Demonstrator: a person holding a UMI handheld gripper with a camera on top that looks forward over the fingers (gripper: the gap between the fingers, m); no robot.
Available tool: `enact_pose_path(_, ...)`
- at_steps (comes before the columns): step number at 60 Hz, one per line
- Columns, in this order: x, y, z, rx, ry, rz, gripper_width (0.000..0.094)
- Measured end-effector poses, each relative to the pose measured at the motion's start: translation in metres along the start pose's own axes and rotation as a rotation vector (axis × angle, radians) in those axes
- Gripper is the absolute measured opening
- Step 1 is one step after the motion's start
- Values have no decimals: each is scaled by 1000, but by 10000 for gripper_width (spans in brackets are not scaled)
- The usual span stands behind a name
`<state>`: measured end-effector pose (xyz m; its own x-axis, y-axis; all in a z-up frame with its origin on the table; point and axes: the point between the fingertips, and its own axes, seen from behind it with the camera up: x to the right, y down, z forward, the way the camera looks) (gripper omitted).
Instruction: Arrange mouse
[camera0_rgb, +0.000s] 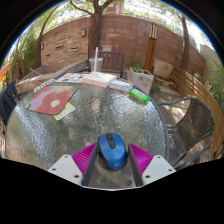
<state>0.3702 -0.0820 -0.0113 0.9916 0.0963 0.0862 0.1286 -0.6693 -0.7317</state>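
A blue computer mouse (112, 148) with a dark scroll wheel sits between my two fingers, over the near edge of a round glass table (95, 122). My gripper (112, 153) is shut on the mouse, with the magenta pads (85, 158) pressing its left and right sides. A red square mat (52, 98) lies on the table beyond and to the left of the fingers. I cannot tell whether the mouse rests on the glass or is held just above it.
White boxes and papers (98, 78) lie at the far side of the table, with a green object (139, 96) to their right. A wicker chair (196, 112) stands at the right. A brick wall and trees are beyond.
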Motion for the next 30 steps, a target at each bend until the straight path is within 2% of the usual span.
enact_pose_path(1, -3, 1, 0, 1, -13, 5, 577)
enact_pose_path(8, -3, 0, 0, 23, -31, -5, 521)
enact_pose_path(18, -6, -3, 0, 4, -31, 9, 408)
enact_pose_path(25, 6, -19, -5, 20, 38, 18, 408)
enact_pose_path(30, 15, -54, -18, 62, 96, 48, 408)
